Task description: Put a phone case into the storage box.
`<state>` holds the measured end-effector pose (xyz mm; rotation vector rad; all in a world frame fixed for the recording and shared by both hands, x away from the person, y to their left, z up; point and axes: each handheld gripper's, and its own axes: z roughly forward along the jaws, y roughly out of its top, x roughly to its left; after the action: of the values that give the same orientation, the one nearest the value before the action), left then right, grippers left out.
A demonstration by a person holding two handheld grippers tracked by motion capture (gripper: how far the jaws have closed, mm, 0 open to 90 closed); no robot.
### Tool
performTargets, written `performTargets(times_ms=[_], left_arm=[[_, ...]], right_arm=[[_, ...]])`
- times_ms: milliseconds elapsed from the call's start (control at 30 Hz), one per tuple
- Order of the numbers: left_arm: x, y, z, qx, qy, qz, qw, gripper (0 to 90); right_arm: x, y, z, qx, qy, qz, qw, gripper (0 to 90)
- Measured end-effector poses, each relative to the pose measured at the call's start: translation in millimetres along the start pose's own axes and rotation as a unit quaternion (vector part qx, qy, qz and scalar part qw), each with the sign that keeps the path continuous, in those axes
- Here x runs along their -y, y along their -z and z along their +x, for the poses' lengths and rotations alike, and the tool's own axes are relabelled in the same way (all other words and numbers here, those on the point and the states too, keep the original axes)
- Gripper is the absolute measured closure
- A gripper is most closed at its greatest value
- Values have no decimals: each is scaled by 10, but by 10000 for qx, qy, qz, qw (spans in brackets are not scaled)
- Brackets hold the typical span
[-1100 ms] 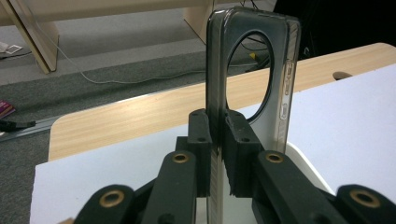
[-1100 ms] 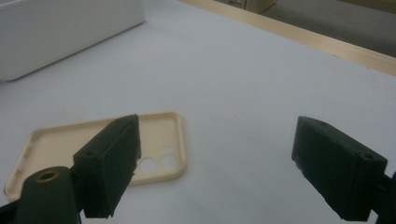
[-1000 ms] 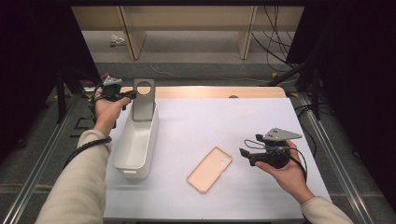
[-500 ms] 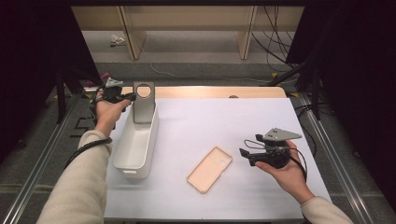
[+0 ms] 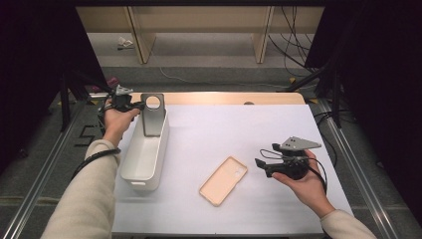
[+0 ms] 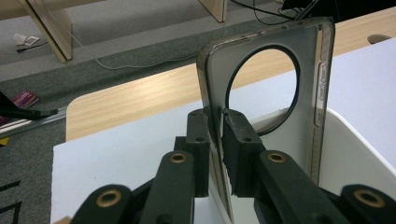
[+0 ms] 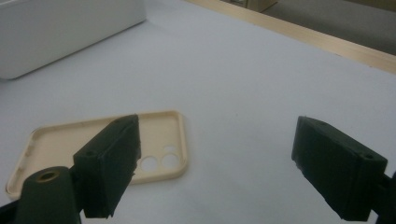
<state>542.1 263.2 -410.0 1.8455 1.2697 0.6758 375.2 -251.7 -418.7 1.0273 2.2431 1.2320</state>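
Left gripper point(image 5: 137, 105) is clamped on the edge of a smoky grey case point(image 5: 153, 113), the one with a big round camera hole. In the left gripper view the jaws pinch its side wall tight, and the case point(image 6: 268, 93) stands upright. From the high view it sits at the far end of the white bin point(image 5: 144, 158), bottom edge down inside as far as I can see, though whether it touches the bin floor is hard to tell.

Right gripper point(image 5: 261, 165) hovers over the bench point(image 5: 239, 129) at the right, jaws spread wide with nothing between them. A beige case point(image 5: 223, 180) lies flat on the bench, inside up, just left of that gripper and apart from the bin. In the right gripper view the beige case point(image 7: 60, 140) sits partly behind the left jaw, with the bin's corner point(image 7: 56, 32) farther off.
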Motion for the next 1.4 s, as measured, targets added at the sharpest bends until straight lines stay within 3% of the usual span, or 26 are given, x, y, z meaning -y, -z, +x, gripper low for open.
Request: performTargets(times_ms=[700,833,933,1000,1133,1233,1400], left_arm=[[-20,-17,-20,-174,-204,97,9996,720],[-26,31,-23,-233,-130,66,9996,634],[-15,87,-33,-185,151,-28,9997,534],[-9,124,-43,-176,256,-10,9995,435],[-15,226,-70,-207,281,-52,9994,244],[-15,340,-102,-93,390,-141,9991,147],[60,510,-186,354,221,-303,9987,84]], right_arm=[[0,0,0,-3,8,6,10000,164],[0,-4,4,-8,16,22,10000,164],[-3,-7,9,-5,33,16,10000,164],[-4,-7,13,-9,37,25,10000,164],[-4,-8,14,-7,39,30,10000,164],[-4,-11,20,-4,41,36,10000,164],[-8,-13,28,-16,44,45,10000,164]])
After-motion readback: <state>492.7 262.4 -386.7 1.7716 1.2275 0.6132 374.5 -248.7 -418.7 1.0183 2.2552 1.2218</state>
